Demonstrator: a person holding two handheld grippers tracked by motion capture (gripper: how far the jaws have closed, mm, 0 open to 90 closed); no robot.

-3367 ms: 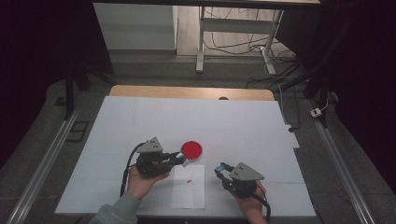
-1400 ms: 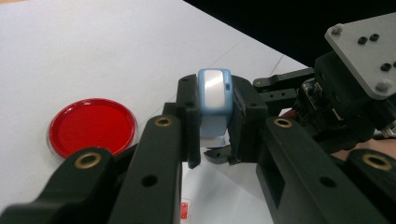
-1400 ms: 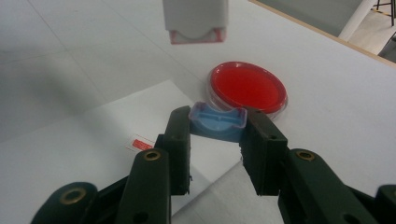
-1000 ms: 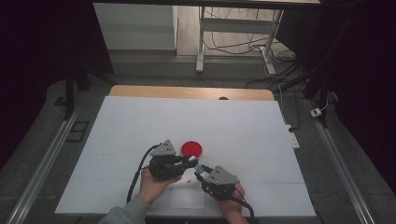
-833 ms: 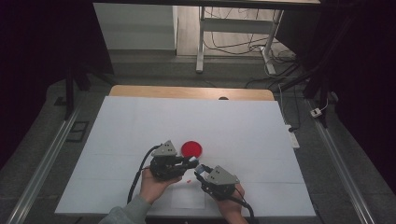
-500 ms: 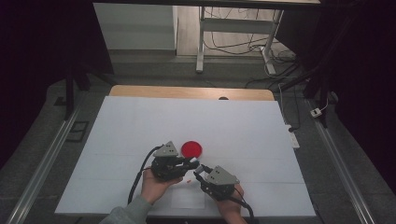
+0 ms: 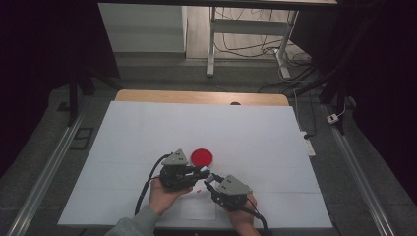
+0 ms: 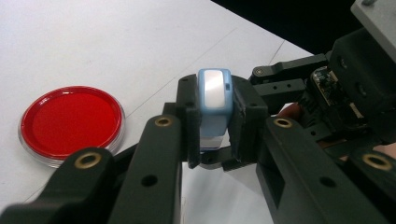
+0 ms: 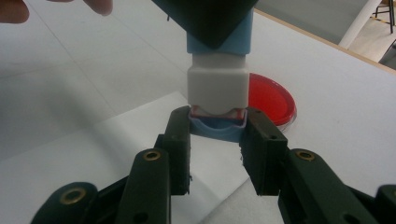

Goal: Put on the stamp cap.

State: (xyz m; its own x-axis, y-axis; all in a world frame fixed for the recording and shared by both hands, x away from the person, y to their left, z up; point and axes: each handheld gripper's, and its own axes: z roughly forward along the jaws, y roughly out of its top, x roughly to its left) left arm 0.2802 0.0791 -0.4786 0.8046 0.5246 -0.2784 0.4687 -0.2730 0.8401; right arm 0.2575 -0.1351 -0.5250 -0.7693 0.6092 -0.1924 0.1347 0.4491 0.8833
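Near the front edge of the white table (image 7: 147, 128), both grippers pinch one small blue-and-white device (image 8: 214, 105).

Left gripper (image 8: 212, 123) is clamped on the device's blue upper body, while the right gripper (image 9: 217, 140) is closed narrowly on the blue cap at its other end, the white midsection (image 9: 217, 88) between them. Held just above a sheet of paper (image 7: 196, 209), the device is near the red round dish (image 7: 202, 157), which lies flat on the table just beyond the grippers.

My matt black plastic grippers (image 8: 215, 126) pinch a glossy blue-and-white plastic stamp (image 8: 214, 105); red dish (image 8: 70, 122) shiny clear-rimmed plastic; table (image 7: 147, 128) matt white, smooth.
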